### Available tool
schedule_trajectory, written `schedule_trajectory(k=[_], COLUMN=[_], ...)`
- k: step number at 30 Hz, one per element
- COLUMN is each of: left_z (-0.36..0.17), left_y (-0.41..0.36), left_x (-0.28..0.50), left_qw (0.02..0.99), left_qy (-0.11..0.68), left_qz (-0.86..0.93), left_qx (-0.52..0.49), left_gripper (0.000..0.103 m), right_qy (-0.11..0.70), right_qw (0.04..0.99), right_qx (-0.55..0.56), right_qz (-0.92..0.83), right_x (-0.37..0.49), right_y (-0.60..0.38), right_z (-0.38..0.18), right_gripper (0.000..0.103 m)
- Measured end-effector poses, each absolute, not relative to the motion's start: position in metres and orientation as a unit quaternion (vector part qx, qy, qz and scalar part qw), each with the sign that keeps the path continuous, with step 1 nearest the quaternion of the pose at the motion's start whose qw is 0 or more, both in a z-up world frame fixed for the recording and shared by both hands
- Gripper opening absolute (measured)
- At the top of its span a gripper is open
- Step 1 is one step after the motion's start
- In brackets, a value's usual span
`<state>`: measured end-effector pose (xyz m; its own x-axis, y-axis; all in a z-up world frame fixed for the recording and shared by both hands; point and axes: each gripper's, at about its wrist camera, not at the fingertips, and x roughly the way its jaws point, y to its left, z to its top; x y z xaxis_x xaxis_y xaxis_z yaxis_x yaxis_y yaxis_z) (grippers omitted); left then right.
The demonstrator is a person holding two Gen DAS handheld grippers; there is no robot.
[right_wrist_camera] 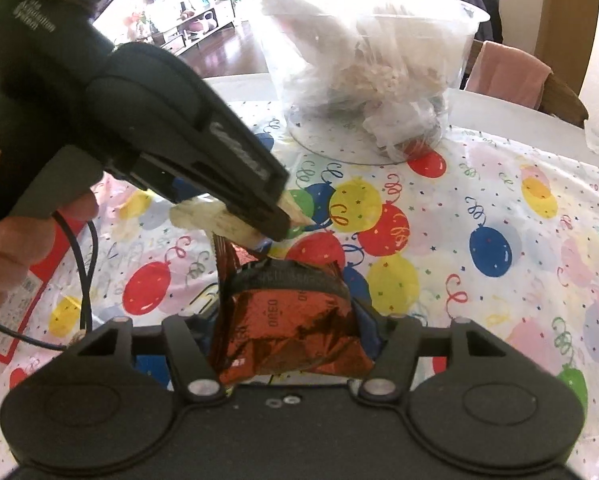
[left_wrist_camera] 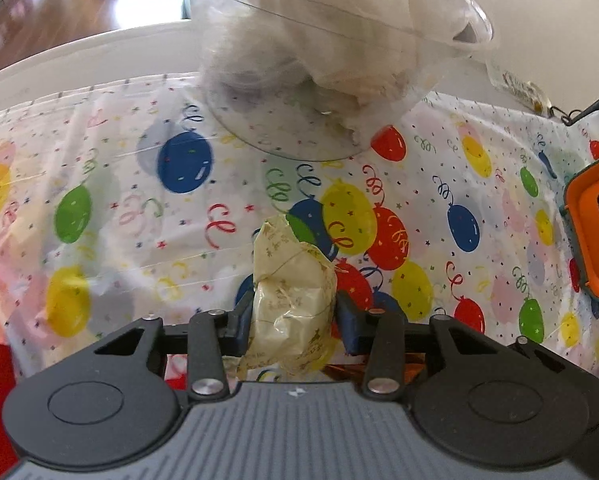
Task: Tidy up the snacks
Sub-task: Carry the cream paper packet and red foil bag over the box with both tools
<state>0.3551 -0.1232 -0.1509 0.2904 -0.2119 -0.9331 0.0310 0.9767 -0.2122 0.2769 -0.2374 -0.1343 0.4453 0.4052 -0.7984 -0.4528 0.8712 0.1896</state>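
Balloon-print cloth covers a white table, with dark wood floor beyond its far edge. Straight ahead of both tools stands a clear tub stuffed with pale wrapped snacks. The left gripper is clamped on a cream packet, whose crumpled wrapper stands up between the blue pads; in the right wrist view this tool crosses from the upper left, a hand on its grip, the packet's ends poking out past its tip. The right gripper is closed on a red foil packet, pinched at both sides and sitting just below and behind the left tool's tip. Whether either packet is clear of the cloth I cannot tell. The step in hand looks like the pick-up: both snacks gripped, neither yet stowed. Next, each probably has to be carried forward and up over the tub's rim, one at a time so the tools do not collide, then released into whatever room the heaped contents leave.
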Motion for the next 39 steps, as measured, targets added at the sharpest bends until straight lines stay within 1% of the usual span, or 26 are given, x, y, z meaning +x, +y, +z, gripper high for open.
schedule_trajectory(k=[9, 19, 28, 39], left_z=[-0.120, -0.076, -0.046, -0.015], left_y=[-0.102, -0.067, -0.026, 0.042], left_x=[0.318, 0.260, 0.211, 0.166], left_qw=[0.811, 0.826, 0.833, 0.844], left_qy=[0.577, 0.553, 0.540, 0.524], left_qz=[-0.070, -0.067, -0.070, -0.065], left_qx=[-0.074, -0.085, -0.093, -0.095], left_gripper=[0.041, 0.041, 0.041, 0.041], right_qy=[0.447, 0.425, 0.410, 0.398], right_qw=[0.859, 0.869, 0.874, 0.873], right_qx=[-0.012, 0.037, 0.042, 0.031], right_qz=[0.252, 0.250, 0.258, 0.280], right_x=[0.249, 0.206, 0.175, 0.148], right_y=[-0.245, -0.246, -0.218, -0.156], right_z=[-0.106, -0.062, -0.026, 0.003], right_gripper=[0.062, 0.062, 0.062, 0.062])
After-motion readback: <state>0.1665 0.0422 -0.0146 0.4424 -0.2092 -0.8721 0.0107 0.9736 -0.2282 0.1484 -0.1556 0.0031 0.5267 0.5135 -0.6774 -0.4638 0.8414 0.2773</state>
